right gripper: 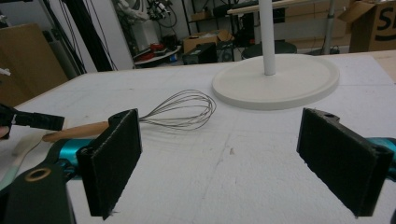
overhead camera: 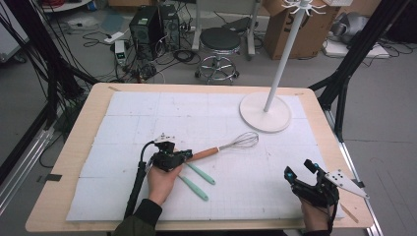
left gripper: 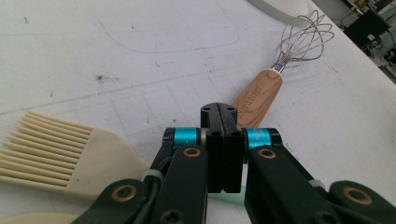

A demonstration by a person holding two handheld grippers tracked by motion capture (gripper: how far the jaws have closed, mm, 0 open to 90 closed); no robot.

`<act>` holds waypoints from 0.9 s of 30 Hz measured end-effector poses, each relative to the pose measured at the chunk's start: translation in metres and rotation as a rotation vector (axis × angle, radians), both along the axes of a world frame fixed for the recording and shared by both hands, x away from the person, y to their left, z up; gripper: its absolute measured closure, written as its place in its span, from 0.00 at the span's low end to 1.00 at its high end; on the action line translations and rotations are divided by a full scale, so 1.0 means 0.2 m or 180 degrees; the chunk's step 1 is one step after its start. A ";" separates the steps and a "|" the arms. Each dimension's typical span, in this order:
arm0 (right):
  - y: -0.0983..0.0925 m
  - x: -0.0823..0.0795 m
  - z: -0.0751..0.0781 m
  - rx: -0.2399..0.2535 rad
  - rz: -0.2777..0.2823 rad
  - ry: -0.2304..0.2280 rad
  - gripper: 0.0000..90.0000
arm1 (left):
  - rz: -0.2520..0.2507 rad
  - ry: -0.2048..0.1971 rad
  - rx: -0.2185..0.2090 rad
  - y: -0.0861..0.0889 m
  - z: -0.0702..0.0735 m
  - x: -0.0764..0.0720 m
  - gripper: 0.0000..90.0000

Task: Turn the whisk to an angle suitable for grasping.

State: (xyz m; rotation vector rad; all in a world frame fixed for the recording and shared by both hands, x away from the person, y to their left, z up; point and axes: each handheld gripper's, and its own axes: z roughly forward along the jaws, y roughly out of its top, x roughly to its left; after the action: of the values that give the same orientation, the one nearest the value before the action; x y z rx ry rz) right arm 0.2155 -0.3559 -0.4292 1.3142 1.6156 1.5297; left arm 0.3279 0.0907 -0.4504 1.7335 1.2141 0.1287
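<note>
The whisk (overhead camera: 231,145) lies on the desk (overhead camera: 69,162), its wooden handle just ahead of the closed, empty left claw (left gripper: 224,135). A light, stiff thing is judged; the handle is best gripped, the springy wires avoided. The right claw (right gripper: 233,158) is held open, well apart.

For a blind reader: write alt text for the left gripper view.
The left gripper, its black fingers shut together, points at the wooden handle of a wire whisk lying on a white table cover. A cream silicone brush head lies at the lower left.
</note>
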 end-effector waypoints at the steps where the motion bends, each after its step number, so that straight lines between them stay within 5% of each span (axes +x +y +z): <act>1: 0.00 0.00 0.00 0.0002 -0.0002 -0.0006 0.15 | -0.0001 0.0003 0.0000 0.00 0.00 0.00 1.00; 7: 0.00 0.00 0.00 0.0000 -0.0013 -0.0001 0.15 | -0.0036 -0.0012 0.0119 -0.02 0.02 0.01 1.00; 10: -0.01 -0.01 0.00 0.0001 -0.0013 -0.0003 0.15 | -0.0089 0.0060 0.0034 -0.05 0.00 0.02 1.00; 14: -0.02 -0.01 0.00 0.0028 -0.0031 -0.0008 0.15 | -0.0101 0.0025 0.0157 -0.09 -0.01 0.03 1.00; 21: -0.03 -0.02 0.00 0.0025 -0.0043 -0.0006 0.15 | -0.0116 0.0055 0.0107 -0.09 -0.01 0.04 1.00; 27: -0.04 -0.03 0.00 0.0006 -0.0070 -0.0027 0.15 | -0.0173 0.0042 0.0198 -0.14 0.00 0.05 1.00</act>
State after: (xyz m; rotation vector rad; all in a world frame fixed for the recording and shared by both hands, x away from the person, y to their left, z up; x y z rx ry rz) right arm 0.2093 -0.3632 -0.4292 1.3206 1.5897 1.5219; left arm 0.3380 0.0628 -0.4500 1.8223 1.1825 0.1239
